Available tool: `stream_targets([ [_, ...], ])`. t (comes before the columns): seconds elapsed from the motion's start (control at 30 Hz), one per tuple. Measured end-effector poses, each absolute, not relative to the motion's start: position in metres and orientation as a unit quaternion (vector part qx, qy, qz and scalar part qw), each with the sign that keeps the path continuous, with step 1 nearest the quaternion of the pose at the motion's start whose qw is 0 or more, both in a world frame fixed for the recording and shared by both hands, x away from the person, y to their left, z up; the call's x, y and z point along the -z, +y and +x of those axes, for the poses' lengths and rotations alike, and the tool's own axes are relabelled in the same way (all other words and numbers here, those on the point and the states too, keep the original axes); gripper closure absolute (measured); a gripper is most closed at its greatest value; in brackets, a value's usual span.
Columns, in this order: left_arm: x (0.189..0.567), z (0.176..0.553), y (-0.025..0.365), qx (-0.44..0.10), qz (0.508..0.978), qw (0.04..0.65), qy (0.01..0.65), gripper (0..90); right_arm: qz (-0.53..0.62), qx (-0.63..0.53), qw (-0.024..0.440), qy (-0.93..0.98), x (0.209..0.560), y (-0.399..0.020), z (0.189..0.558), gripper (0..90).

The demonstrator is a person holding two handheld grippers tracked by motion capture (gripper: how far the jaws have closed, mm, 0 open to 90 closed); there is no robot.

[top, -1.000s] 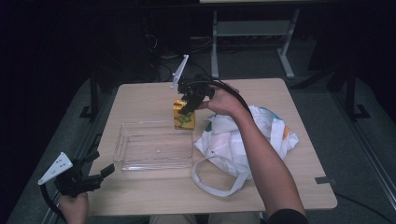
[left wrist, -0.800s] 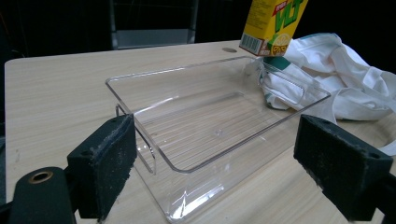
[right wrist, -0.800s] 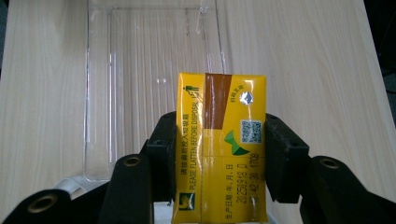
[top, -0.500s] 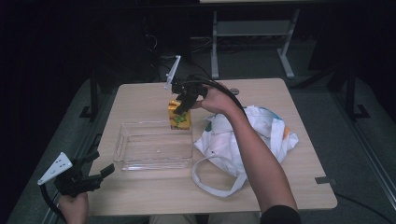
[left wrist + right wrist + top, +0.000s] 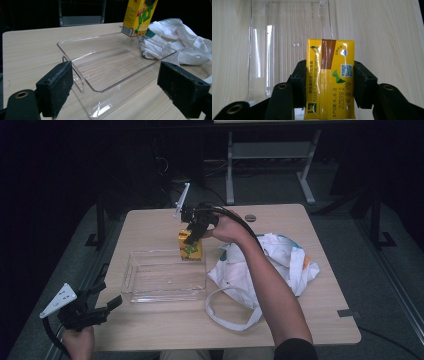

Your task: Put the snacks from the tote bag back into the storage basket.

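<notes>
Your right hand-held gripper [image 5: 329,85] is clamped on the carton's [image 5: 330,77] flat sides, good spot: it's light but crushable and slick, so go gentle.

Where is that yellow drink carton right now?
The yellow drink carton is clamped in the right hand-held gripper, held above the far right corner of the clear tray, just left of the white bag.
</notes>
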State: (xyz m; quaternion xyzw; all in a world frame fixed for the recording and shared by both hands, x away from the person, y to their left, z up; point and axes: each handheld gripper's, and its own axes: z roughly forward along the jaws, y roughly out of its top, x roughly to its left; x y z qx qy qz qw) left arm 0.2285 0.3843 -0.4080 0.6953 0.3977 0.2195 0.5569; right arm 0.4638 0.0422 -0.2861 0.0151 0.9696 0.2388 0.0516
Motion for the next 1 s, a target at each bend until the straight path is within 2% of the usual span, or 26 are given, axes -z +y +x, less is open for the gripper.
stream_targets([
  [1.0, 0.408, 0.229, 0.384, -0.219, 0.695, 0.558, 0.398, 12.7, 0.011, -0.220, 0.028, 0.975, 0.322, 0.048, 0.470, 52.5],
])
